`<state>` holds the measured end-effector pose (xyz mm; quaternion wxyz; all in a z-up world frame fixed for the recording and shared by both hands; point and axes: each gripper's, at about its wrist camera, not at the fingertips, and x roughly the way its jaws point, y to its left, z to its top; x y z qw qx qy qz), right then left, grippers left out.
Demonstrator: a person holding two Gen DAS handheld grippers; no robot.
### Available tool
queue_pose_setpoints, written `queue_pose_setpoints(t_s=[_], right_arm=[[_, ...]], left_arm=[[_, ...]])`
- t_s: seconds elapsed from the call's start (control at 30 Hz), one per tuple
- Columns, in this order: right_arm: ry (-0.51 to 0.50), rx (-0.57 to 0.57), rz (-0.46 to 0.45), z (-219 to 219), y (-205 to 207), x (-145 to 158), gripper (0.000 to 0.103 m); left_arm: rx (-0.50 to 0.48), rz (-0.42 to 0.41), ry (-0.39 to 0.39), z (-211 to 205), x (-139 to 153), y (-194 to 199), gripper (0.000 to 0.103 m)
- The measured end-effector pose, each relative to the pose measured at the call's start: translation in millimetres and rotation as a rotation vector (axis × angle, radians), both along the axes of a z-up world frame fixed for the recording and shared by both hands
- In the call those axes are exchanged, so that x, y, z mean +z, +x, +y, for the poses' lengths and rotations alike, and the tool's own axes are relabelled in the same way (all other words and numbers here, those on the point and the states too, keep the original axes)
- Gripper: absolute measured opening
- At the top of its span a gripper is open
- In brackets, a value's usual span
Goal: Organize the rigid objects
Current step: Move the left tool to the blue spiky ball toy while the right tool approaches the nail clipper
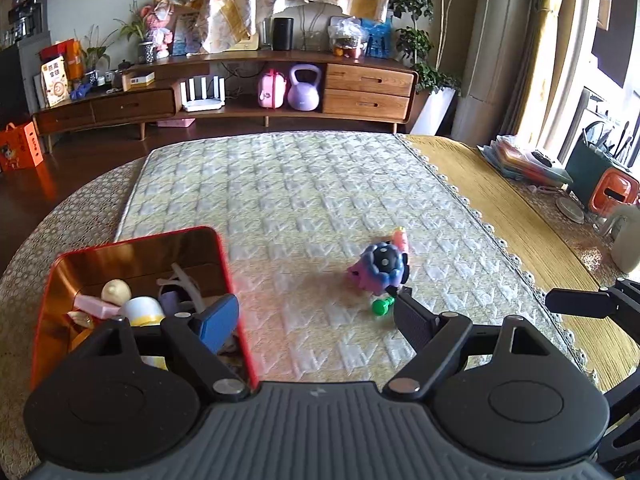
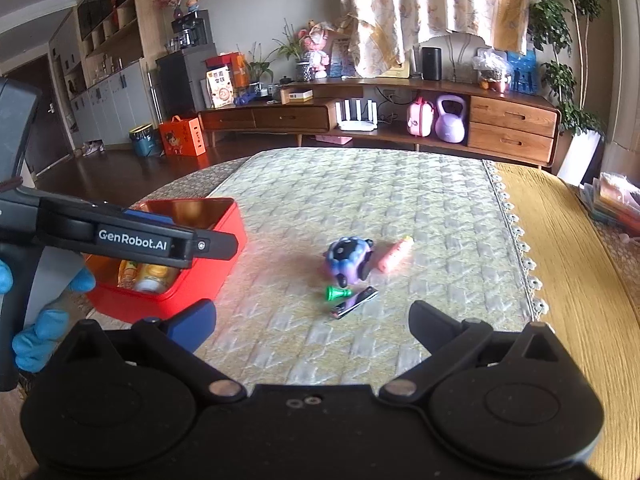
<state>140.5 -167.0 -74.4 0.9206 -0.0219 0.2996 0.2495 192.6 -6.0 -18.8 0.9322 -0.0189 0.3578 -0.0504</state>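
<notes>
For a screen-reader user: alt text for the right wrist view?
Open black tongs face a purple-blue toy, pink carrot-shaped toy, green cone-shaped piece and nail clipper on a quilted mat; a red tin box sits left.

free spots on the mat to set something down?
Bare mat beyond the toy cluster toward the TV cabinet, and between red box and purple toy. Crowded: purple toy, pink piece, green piece, nail clipper.
</notes>
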Motion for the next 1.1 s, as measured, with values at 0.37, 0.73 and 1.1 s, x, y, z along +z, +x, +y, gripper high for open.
queue_pose_setpoints(t_s=[0.37, 0.73, 1.1], right_arm=[[0.000, -0.011, 0.039, -15, 22, -24, 0.103], [-0.023, -0.001, 0.078, -5, 54, -52, 0.100], [-0.055, 0.034, 0.077, 23, 73, -72, 0.087]], left_arm=[[-0.016, 0.022, -0.009, -20, -2, 45, 0.085], [-0.053, 0.092, -0.024, -48, -28, 90, 0.085], [-0.045, 0.148, -0.002, -59, -57, 120, 0.085]])
